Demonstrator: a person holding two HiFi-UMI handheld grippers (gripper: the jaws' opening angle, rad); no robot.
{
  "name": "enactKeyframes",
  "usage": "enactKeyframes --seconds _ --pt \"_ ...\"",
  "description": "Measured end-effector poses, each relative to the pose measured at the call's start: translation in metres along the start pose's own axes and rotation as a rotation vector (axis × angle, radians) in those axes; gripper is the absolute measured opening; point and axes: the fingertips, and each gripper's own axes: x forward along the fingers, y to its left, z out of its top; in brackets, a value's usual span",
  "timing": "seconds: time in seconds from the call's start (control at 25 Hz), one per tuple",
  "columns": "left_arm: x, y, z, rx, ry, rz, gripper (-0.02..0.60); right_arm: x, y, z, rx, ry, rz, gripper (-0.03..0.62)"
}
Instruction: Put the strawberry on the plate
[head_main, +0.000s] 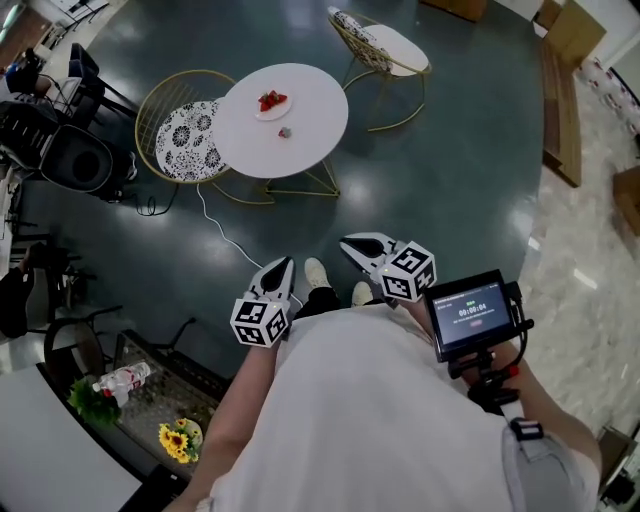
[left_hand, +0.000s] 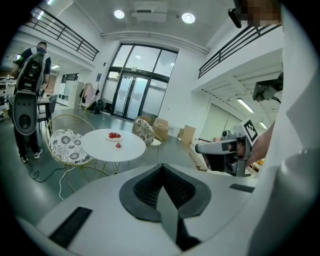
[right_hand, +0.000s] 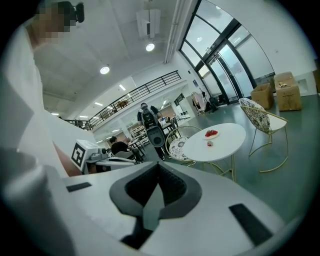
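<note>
**Well back from the table, both grippers clenched on nothing**

Both tools sit close to the person's body. The left gripper (head_main: 281, 268) has its jaws pressed together with nothing between them, and the right gripper (head_main: 356, 246) is the same.

The strawberry (head_main: 285, 132) lies on the round white table (head_main: 315, 125), just beside the plate (head_main: 275, 115) on its near side. The plate holds other red berries and sits toward the far-left part of the tabletop.

Open dark floor (head_main: 450, 180) stretches between the person and the table, widest to the right. A white cable (head_main: 215, 225) trails across it from under the table. A patterned-cushion chair (head_main: 190, 140) is pushed against the table's left edge, and a second chair (head_main: 385, 45) stands apart beyond its right side. A black speaker (head_main: 78, 160) crowds the far left.
</note>
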Motion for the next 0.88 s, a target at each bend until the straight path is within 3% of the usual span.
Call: enactKeyframes --seconds 0.2,0.44,0.88 --pt "0.036 0.022 0.016 -0.018 0.033 -0.028 0.006 0.016 -0.032 0.023 0.017 -0.002 -0.017 0.008" --pt "0.064 0.05 0.04 0.015 0.041 -0.078 0.006 0.047 -0.063 0.045 0.03 -0.024 -0.063 0.007" --pt "0.093 0.119 0.074 0.027 0.051 -0.087 0.006 0.107 -0.098 0.083 0.022 -0.028 -0.109 0.006"
